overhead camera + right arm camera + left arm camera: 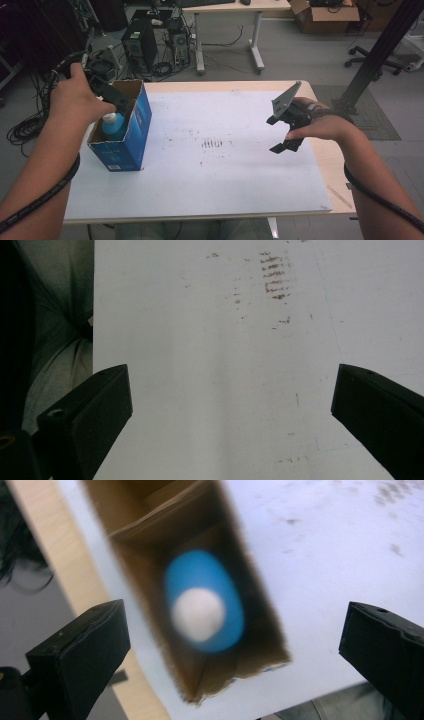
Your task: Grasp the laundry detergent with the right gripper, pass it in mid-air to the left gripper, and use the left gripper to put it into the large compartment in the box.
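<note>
Left claw [119,103] hovered over the open blue carton [141,127] at the counter's [210,190] left edge, jaws spread wide, nothing between them. Blue bottle [204,601] with a white cap stood upright inside the carton, directly below, blurred in the left gripper view. Farther right, smudged marks [215,144] mid-counter. Right claw [280,135] held above bare white surface, jaws spread, empty.

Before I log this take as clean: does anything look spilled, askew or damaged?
Mostly tidy. The blue bottle stands upright inside the open blue carton, and nothing is spilled. The one oddity is a patch of brown smudges on the white table mat, mid-table; they look like dried scuffs, not a fresh spill.
</note>
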A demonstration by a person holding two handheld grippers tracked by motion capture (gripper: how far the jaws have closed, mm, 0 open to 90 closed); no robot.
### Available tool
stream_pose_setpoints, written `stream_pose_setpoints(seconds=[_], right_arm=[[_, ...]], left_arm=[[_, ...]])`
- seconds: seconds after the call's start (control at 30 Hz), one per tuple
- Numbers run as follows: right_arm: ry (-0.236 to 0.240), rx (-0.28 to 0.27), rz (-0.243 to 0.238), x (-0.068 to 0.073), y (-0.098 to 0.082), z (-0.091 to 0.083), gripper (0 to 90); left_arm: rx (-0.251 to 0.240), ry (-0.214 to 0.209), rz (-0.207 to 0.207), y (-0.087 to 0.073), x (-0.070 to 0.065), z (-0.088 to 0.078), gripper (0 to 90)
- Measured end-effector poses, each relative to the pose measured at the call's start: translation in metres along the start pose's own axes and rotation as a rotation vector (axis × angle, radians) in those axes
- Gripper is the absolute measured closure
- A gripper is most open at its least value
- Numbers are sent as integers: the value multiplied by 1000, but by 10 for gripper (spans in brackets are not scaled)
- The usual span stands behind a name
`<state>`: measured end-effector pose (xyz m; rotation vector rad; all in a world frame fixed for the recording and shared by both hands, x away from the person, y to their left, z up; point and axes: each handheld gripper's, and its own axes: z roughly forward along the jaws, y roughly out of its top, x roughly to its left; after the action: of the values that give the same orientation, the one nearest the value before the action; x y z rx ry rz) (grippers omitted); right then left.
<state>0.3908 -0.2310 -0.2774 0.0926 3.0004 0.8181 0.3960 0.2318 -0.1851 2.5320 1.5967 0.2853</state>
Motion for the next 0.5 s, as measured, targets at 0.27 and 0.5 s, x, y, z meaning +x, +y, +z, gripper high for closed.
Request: stream_pose_setpoints(seconds=[0.27,0.5], right_arm=[[-1,8,-1,-1,2,-2,29],[-5,20,2,-2,6,-6,29]], left_arm=[[21,-33,274,13,-27,-7,2],[81,-68,429,24,-38,-10,2]])
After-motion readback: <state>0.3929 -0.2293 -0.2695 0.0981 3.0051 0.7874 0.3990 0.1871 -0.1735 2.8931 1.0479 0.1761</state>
